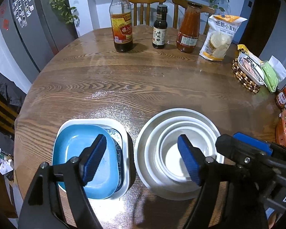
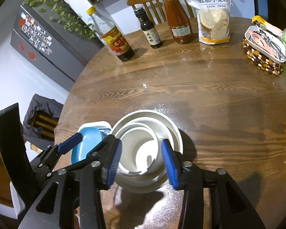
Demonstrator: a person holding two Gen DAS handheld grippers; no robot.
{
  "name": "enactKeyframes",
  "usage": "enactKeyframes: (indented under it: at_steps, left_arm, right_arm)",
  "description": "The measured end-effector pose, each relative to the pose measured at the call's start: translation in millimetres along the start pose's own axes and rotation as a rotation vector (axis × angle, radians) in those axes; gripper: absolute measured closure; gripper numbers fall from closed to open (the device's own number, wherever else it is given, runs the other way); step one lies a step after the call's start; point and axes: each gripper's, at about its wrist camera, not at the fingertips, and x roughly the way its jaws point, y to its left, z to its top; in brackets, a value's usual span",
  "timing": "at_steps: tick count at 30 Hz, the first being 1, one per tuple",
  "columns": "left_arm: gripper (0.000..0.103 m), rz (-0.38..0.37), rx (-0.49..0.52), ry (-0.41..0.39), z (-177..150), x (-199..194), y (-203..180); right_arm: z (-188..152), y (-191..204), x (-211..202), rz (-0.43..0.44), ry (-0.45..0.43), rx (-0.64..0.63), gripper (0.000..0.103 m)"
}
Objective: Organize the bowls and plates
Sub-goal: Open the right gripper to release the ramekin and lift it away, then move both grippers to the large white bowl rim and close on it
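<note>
Two stacks side by side, both my jaws spread and holding nothing.
Left view: my left gripper hovers between blue plate atop the square stack and nested white bowls. Right view: my right gripper straddles those bowls; I'd lift clear straight up, avoiding rims.

flour bag reads 低筋小麦粉, small dark bottle 味极鲜
</note>
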Motion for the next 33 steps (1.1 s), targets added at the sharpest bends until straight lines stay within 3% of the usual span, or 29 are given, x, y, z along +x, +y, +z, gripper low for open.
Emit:
enactKeyframes:
  at_steps: [1, 4, 11, 17, 33]
  left_arm:
    - [0.025, -0.002, -0.005, -0.001, 0.3, -0.8, 1.4]
    - [0.020, -0.013, -0.018, -0.002, 1.7, -2.5, 5.5]
    - [0.020, -0.035, -0.016, 0.009, 1.7, -4.4, 5.7]
    - [0.019, -0.102, -0.028, 0.078, 1.7, -0.7, 14.5]
    - [0.020, -0.140, -0.156, 0.204, 0.6, 24.7, 62.9]
  right_arm:
    - [-0.2, -1.2, -0.8, 0.003, -0.003, 0.005, 0.036]
    - [-0.9, -3.7, -2.5, 0.023, -0.010, 0.024, 0.033]
    - [-0.9, -5.0, -4.4, 0.032, -0.009, 0.025, 0.032]
    - [-2.9, -14.5, -4.6, 0.040, 0.006, 0.042, 0.032]
    - [-16.8, -60.9, 6.6, 0.028, 0.052, 0.178, 0.032]
